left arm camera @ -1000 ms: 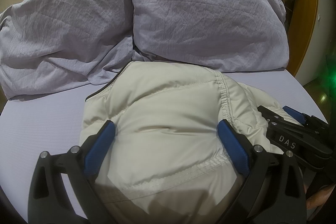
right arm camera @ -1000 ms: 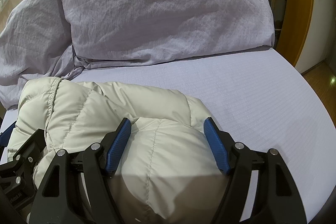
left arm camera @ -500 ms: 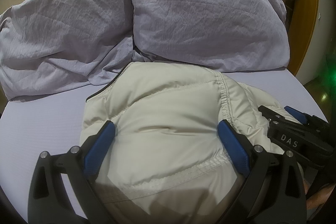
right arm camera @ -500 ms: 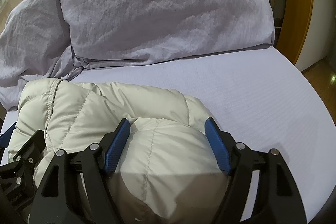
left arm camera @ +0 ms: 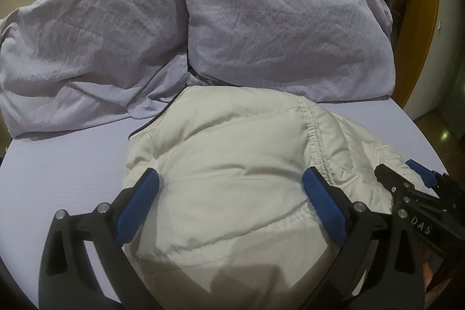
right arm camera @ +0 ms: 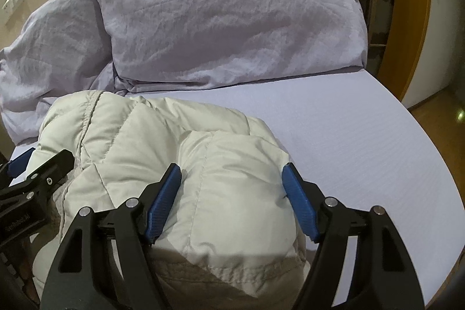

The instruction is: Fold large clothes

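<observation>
jacket (left arm camera: 232, 164) on bed (left arm camera: 72, 164) | pillows (left arm camera: 276, 19) behind (side by side)

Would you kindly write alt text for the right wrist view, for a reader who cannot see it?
A cream quilted puffer jacket lies bundled on a lilac bedsheet, bulging between the blue-padded fingers of the right gripper. Two rumpled lilac pillows sit behind it, and the left gripper enters at the left edge.

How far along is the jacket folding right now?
Mostly done, it seems: the jacket already lies as a compact bundle on the bed. In hand: the left tool and right tool each straddle the bundle, jaws wide. Whether they grip it is unclear. Left: perhaps a last fold or tidying.
</observation>
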Available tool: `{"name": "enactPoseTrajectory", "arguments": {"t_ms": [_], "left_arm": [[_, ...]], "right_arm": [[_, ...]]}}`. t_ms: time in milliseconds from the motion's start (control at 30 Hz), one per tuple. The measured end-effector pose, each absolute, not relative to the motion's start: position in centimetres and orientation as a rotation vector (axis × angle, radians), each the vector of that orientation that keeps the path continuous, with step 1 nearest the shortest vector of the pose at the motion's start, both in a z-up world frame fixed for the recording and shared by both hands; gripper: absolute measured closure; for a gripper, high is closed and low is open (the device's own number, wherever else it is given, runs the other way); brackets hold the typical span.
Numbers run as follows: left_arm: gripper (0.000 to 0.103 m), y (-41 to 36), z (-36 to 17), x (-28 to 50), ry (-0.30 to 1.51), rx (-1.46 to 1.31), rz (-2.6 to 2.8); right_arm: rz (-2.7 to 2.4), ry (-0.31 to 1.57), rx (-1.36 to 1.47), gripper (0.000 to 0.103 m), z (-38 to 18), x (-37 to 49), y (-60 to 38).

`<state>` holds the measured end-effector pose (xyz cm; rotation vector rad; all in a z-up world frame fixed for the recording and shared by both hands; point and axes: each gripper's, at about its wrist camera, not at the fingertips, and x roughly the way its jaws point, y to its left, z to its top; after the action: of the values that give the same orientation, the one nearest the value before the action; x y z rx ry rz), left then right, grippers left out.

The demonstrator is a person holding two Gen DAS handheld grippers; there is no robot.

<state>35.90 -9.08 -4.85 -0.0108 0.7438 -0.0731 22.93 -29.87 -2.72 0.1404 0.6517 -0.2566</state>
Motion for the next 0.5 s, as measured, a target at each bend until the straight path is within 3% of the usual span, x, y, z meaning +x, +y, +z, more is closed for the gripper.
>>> {"name": "enactPoseTrajectory", "arguments": {"t_ms": [500], "left_arm": [[0.002, -10.0, -5.9, 35.3, 0.72, 0.024, -0.052]], "right_arm": [[-0.268, 0.613, 0.137, 0.028, -3.8, 22.7, -29.9]]}}
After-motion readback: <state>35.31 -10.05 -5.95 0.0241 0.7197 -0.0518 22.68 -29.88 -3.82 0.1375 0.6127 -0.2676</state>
